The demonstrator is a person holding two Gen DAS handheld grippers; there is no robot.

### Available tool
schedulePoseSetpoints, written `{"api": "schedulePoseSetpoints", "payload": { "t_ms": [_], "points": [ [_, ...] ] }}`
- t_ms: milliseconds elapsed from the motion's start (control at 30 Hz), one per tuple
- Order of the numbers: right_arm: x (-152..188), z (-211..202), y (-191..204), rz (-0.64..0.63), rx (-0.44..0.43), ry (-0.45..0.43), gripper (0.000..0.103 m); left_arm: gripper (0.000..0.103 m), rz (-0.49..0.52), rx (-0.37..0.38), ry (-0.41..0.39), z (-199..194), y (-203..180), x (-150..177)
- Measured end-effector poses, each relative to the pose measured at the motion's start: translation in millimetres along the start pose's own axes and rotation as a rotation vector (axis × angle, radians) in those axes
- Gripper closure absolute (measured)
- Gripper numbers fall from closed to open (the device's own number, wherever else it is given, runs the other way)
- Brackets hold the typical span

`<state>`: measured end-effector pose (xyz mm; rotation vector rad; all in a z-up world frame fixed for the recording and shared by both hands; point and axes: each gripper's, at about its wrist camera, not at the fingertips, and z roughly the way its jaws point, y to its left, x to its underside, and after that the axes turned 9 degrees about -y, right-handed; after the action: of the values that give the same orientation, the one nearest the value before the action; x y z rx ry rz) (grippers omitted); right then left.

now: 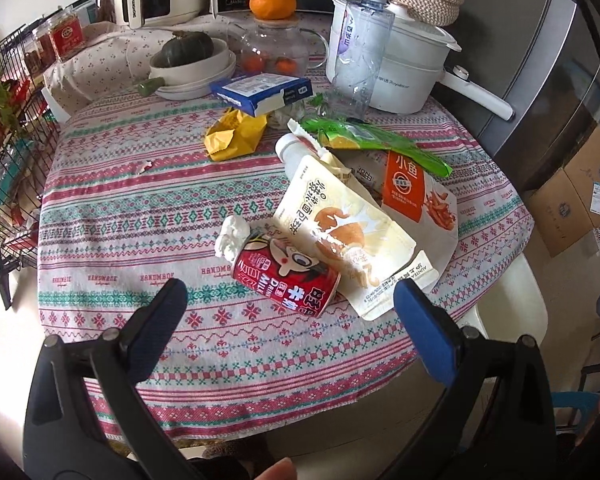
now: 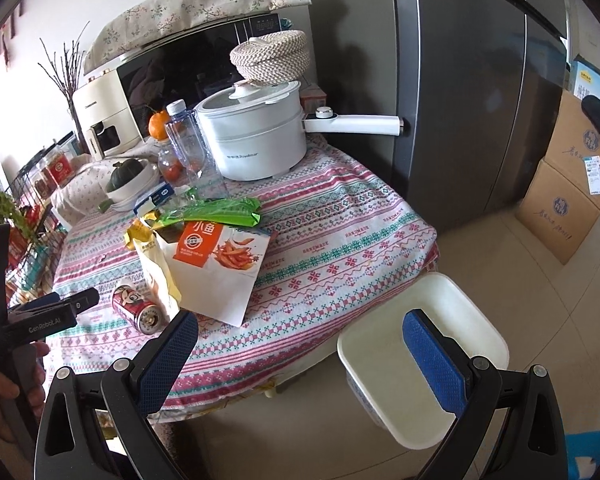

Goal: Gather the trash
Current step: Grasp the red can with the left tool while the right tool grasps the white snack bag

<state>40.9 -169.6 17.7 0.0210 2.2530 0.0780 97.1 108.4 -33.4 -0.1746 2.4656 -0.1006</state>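
Red milk can (image 1: 286,274) on its side near the front edge of patterned round tablecloth (image 1: 140,216), just beyond left tongs (image 1: 290,292), spread wide, empty. Right tongs (image 2: 300,334) likewise spread, hovering past the table's edge beside white plastic bin (image 2: 472,320).

On the desk (image 1: 112,208) there is one red can (image 1: 286,274), one tissue (image 1: 232,236), one clear bottle (image 1: 360,52) and one white bottle (image 1: 290,148). There are four snack bags: one cream (image 1: 340,228), one orange (image 1: 420,200), one green (image 1: 380,140), one yellow (image 1: 234,136). One blue box (image 1: 262,92) lies far. One pot (image 1: 412,68), one squash (image 1: 188,49) and three oranges are seen. One white bin (image 2: 420,356) stands near right. There are two tools, left (image 1: 290,292) and right (image 2: 300,330), both with fingers apart.
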Motion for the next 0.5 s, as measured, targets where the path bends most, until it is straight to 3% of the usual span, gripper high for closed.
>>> {"api": "schedulePoseSetpoints", "payload": {
  "t_ms": [167, 333, 500],
  "points": [
    [1, 32, 0, 0.008, -0.039, 0.07, 0.0, 0.01, -0.094, 0.002, 0.127, 47, 10, -2],
    [13, 67, -3, 0.004, -0.064, 0.172, 0.0, 0.026, -0.192, -0.007, 0.209, 82, 20, 2],
    [8, 93, -1, 0.017, -0.083, 0.211, 0.0, 0.031, -0.291, -0.011, 0.246, 99, 25, 2]
  ]
}}
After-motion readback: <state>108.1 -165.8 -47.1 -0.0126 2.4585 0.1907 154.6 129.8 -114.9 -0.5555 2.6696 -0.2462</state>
